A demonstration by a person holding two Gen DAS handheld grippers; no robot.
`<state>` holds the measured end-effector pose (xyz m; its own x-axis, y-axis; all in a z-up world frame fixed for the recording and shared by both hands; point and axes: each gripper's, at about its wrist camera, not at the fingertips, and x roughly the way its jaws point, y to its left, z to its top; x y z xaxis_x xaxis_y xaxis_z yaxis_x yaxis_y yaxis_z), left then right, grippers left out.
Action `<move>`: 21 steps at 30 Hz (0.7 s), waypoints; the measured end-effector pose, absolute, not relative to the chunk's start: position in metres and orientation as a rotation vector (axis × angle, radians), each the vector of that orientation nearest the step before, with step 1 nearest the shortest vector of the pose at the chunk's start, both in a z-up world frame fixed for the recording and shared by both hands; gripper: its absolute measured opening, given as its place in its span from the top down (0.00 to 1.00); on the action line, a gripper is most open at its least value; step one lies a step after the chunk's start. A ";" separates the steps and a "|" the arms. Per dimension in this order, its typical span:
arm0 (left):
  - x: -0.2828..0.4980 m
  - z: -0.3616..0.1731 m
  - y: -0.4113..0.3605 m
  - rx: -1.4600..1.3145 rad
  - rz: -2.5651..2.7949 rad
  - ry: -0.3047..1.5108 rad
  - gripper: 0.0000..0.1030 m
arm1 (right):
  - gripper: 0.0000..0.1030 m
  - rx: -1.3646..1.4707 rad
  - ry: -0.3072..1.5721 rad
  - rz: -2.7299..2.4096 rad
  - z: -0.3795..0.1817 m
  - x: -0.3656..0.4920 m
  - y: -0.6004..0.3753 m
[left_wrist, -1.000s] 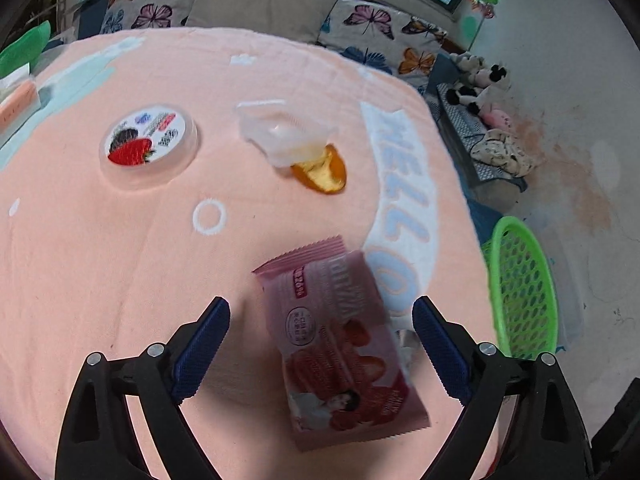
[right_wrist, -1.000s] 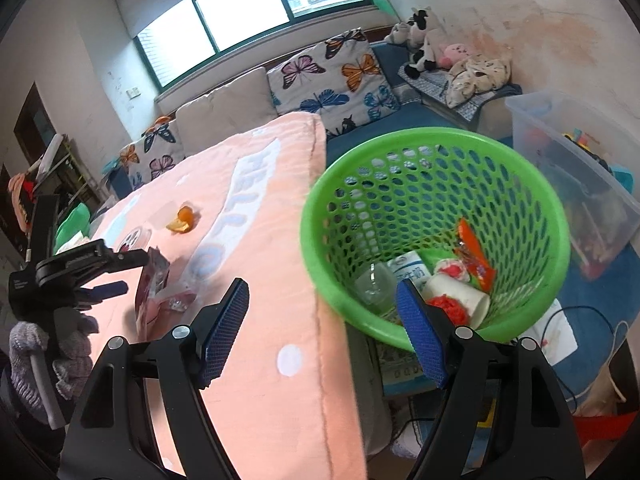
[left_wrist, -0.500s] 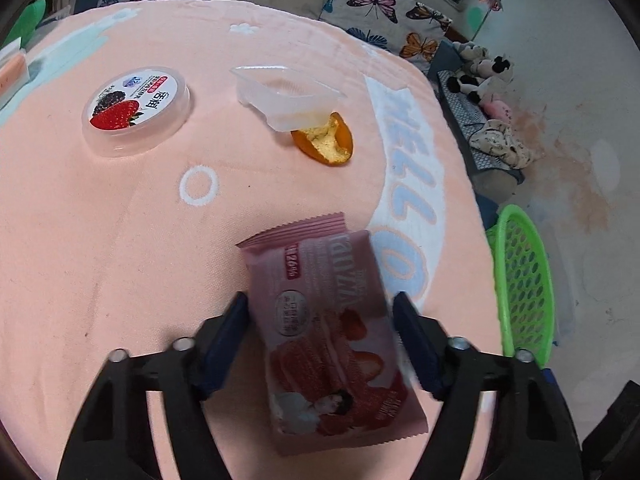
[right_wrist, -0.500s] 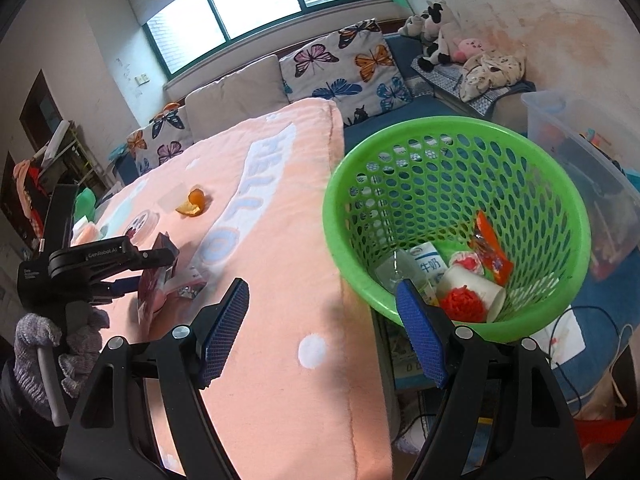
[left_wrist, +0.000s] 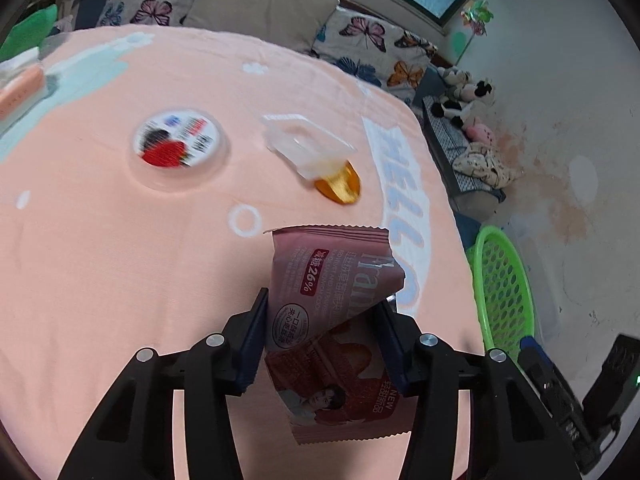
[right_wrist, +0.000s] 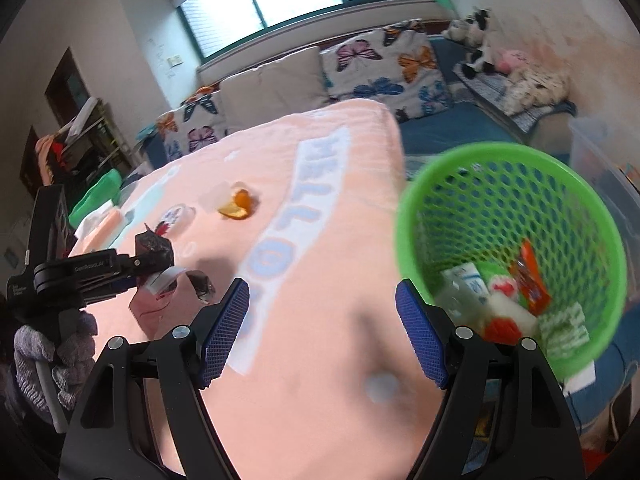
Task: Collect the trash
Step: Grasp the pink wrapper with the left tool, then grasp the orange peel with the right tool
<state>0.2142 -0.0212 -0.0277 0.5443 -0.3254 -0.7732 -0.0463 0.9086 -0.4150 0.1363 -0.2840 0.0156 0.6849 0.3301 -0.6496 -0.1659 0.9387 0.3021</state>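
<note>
**Pink wrapper clamped, lifted off table**

Pink wrapper point(left_wrist: 332, 304), printed "26%" and "NEW", pinched between the left tool point(left_wrist: 322, 334) pads, raised above the peach "HELLO" table point(left_wrist: 100, 260). Right tool point(right_wrist: 320, 332) spread apart, gripping nothing, near the green basket point(right_wrist: 412, 200) of trash beside the table.

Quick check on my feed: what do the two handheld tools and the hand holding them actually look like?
Both tools are black plastic frames with silver screw heads and two ribbed dark-blue pads. The left tool shows in the right wrist view as a black body with small white lettering, too small to read. The hand holding it wears a grey knitted glove. No cables visible.
</note>
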 end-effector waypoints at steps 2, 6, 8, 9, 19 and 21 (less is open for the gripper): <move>0.211 -0.021 -0.009 -0.419 -0.162 0.971 0.53 | 0.26 0.201 0.766 0.300 0.022 0.147 -0.271; 0.205 -0.008 0.014 -0.427 -0.146 0.935 0.53 | 0.26 0.183 0.761 0.349 0.031 0.168 -0.249; 0.201 -0.002 0.027 -0.428 -0.137 0.917 0.53 | 0.26 0.180 0.767 0.375 0.033 0.179 -0.239; 0.200 0.001 0.032 -0.424 -0.129 0.908 0.53 | 0.26 0.178 0.773 0.389 0.033 0.188 -0.230; 0.196 0.004 0.077 -0.469 -0.086 0.889 0.53 | 0.33 0.076 0.829 0.471 0.013 0.245 -0.169; 0.198 0.002 0.082 -0.475 -0.084 0.891 0.53 | 0.33 0.062 0.845 0.488 0.005 0.255 -0.160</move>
<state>0.1976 0.0823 0.0019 0.6324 -0.2642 -0.7282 -0.1238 0.8935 -0.4317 0.2553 -0.1596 0.0050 0.5606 0.4378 -0.7029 -0.3892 0.8885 0.2431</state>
